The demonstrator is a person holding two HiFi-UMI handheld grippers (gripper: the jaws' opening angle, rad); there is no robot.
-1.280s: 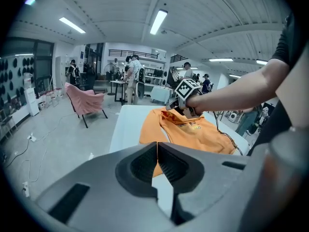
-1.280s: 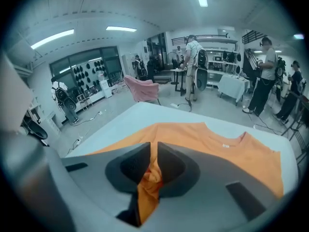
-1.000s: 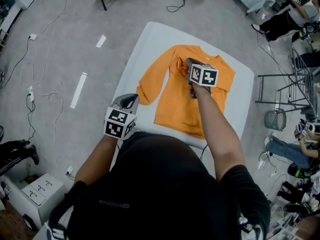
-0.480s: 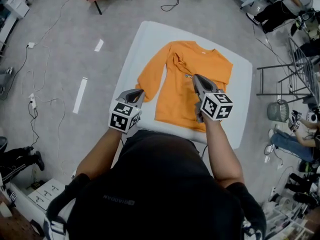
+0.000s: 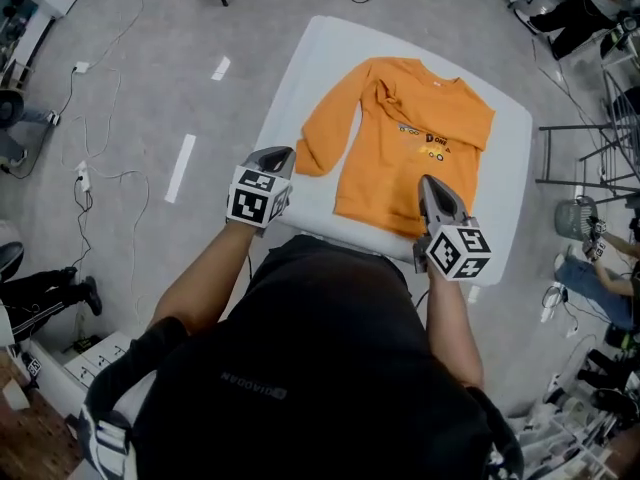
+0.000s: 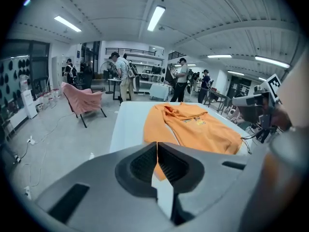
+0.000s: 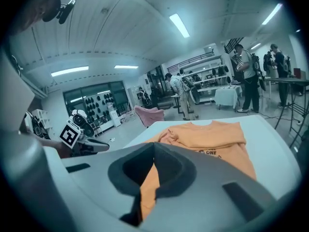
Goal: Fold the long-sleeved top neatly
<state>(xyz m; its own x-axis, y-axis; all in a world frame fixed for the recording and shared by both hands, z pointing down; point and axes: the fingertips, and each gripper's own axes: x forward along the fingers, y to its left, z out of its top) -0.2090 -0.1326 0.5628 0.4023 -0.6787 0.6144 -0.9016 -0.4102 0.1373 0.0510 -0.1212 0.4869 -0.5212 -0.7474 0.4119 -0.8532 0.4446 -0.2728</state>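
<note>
The orange top [image 5: 400, 148] lies flat, front up, on the white table [image 5: 300, 78], collar at the far end and hem toward the person. One sleeve [image 5: 325, 128] runs down the top's left side, its cuff near the table's near edge. The other is folded in over the chest, bunched near the collar. The left gripper [image 5: 282, 152] hangs just beside that cuff, jaws pressed together and empty. The right gripper [image 5: 428, 180] hangs over the hem's right part, its jaws likewise together on nothing.

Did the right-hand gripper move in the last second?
Yes. The right gripper drew back from the chest of the orange top to its near hem.
</note>
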